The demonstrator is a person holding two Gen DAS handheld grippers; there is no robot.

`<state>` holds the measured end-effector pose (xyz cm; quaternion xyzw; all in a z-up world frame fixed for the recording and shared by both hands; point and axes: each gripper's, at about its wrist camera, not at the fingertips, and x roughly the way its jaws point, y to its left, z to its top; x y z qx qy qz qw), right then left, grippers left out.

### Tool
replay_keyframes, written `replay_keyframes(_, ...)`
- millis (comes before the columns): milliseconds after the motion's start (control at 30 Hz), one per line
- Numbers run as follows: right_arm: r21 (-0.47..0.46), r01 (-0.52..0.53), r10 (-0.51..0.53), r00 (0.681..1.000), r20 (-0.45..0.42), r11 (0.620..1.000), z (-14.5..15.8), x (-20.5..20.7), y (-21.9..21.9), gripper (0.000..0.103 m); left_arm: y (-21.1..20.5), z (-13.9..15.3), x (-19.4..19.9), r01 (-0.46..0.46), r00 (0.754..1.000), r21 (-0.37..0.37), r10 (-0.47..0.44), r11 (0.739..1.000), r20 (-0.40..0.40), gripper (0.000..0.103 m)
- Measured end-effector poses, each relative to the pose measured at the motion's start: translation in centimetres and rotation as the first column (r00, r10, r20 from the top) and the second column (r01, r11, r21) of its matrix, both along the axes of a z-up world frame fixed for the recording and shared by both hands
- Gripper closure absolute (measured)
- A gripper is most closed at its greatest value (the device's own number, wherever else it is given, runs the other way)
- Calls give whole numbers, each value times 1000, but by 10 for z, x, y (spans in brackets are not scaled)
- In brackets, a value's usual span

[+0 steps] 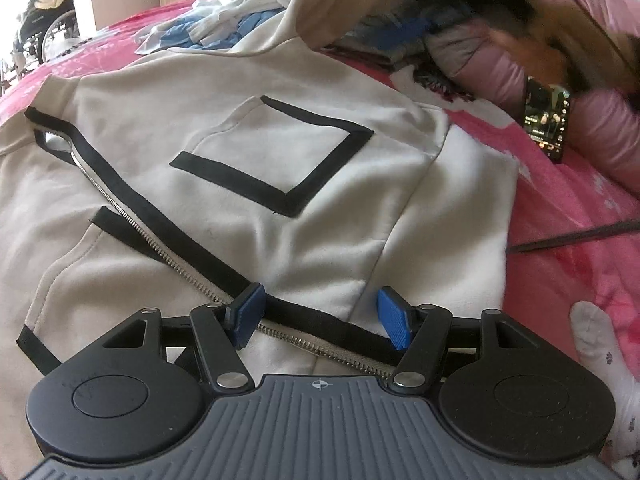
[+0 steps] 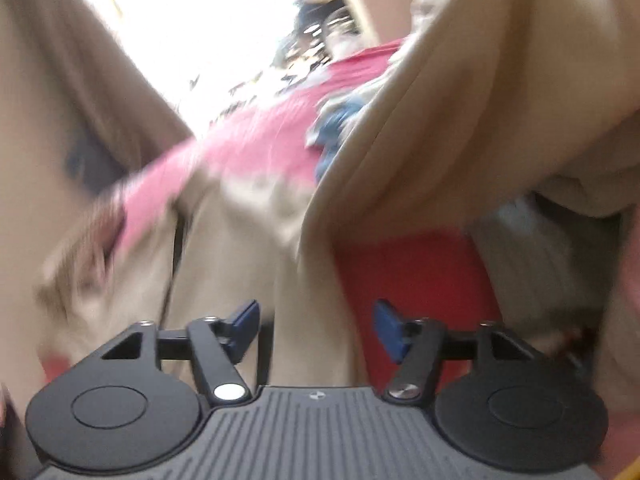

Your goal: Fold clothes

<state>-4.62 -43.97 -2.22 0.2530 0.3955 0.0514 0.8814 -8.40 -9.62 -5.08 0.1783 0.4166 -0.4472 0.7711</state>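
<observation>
Cream zip-up jacket with black trim [image 1: 256,152] spread flat on pink floral bed [image 1: 568,216], ready for folding.
Left gripper [image 1: 320,322] poised over metal zipper [image 1: 168,256], fingers apart, gripping nothing; right gripper [image 2: 316,330] open amid blurred beige cloth, unpinched.

Left gripper [image 1: 320,318]: black linkage arms, silver pivot screws, blue ribbed pads [image 1: 394,322], grey ridged body bearing a crosshair mark. Right gripper [image 2: 316,330]: identical build.

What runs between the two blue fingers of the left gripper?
In the left wrist view, the jacket's zipper with its black edging crosses between the open left gripper's fingers.
</observation>
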Motion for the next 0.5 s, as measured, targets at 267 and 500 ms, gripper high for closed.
replay_keyframes(267, 347, 182, -147, 981, -125, 920, -60, 71, -34, 27, 2, 0, 1, -5, 1000, -10, 5, 1000, -11, 40)
replay_keyframes(500, 253, 163, -211, 961, 177, 954, -40, 77, -48, 89, 5, -2, 0, 13, 1000, -19, -13, 1000, -11, 39)
